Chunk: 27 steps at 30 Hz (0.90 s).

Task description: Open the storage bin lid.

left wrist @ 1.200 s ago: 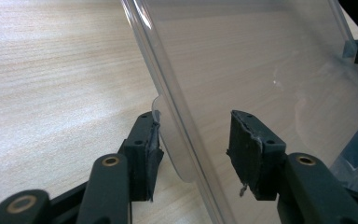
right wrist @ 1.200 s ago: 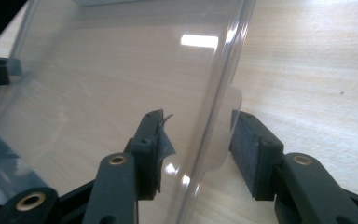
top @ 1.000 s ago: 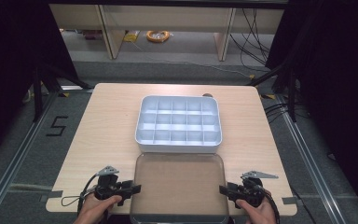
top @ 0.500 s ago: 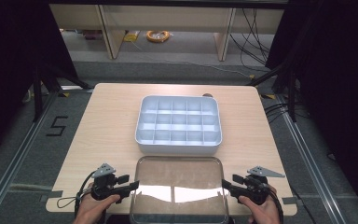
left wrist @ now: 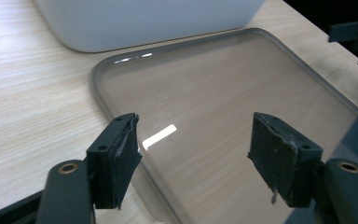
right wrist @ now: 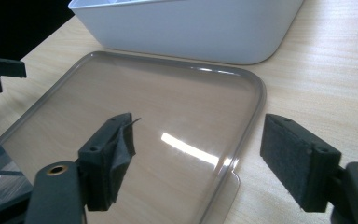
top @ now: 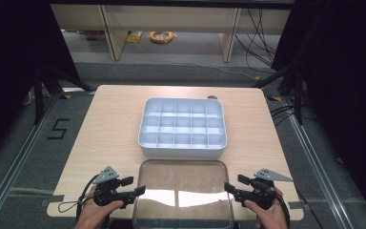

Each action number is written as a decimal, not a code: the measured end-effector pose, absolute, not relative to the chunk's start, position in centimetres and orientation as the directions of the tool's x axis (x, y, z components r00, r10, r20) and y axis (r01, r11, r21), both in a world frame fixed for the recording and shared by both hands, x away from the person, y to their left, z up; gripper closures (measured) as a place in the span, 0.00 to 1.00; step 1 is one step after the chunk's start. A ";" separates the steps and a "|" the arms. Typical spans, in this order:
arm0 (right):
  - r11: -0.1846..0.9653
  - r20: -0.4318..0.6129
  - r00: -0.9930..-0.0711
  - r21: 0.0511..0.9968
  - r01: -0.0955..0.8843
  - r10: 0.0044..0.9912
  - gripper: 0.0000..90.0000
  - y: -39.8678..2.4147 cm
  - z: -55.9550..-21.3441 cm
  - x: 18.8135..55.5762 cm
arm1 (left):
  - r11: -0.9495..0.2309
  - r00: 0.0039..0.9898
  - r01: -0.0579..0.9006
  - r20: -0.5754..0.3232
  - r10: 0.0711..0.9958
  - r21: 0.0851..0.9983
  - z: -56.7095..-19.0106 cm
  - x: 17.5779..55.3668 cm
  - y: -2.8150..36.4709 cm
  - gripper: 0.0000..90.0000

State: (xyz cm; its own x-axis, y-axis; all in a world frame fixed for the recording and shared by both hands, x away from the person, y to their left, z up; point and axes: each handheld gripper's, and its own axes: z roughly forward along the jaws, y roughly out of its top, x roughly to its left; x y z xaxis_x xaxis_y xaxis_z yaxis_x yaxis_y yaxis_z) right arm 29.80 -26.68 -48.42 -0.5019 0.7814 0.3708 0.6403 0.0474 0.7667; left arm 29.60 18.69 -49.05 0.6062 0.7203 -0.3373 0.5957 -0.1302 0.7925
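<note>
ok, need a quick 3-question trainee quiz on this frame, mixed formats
1. True or false: the clear lid lies on the white compartment tray.
2. Where is the lid relative to the tray? A) nearer the person B) farther away C) inside it
3. Fill in: the fingers of the left gripper and right gripper stand ____.

Key:
1. False; it lies flat on the wooden table, beside the tray.
2. A
3. Open; the jaws have just been opening, with the lid's side edges between them.
</note>
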 end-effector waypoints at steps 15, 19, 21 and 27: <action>0.059 0.337 -0.529 0.800 0.597 0.779 0.22 -26.9 -48.1 28.8 | -0.168 0.637 0.540 -0.270 0.722 0.825 -48.3 28.7 18.7 0.27; 0.106 0.288 -0.562 0.818 0.565 0.775 0.21 -26.9 -48.0 28.6 | -0.165 0.635 0.539 -0.270 0.724 0.826 -48.3 28.4 18.7 0.26; 0.102 0.304 -0.566 0.813 0.573 0.766 0.21 -26.9 -47.9 28.4 | -0.170 0.642 0.536 -0.269 0.718 0.827 -48.2 28.3 18.8 0.26; 0.090 0.310 -0.565 0.816 0.570 0.765 0.20 -27.0 -48.0 27.9 | -0.173 0.642 0.533 -0.262 0.721 0.828 -48.1 27.8 18.8 0.26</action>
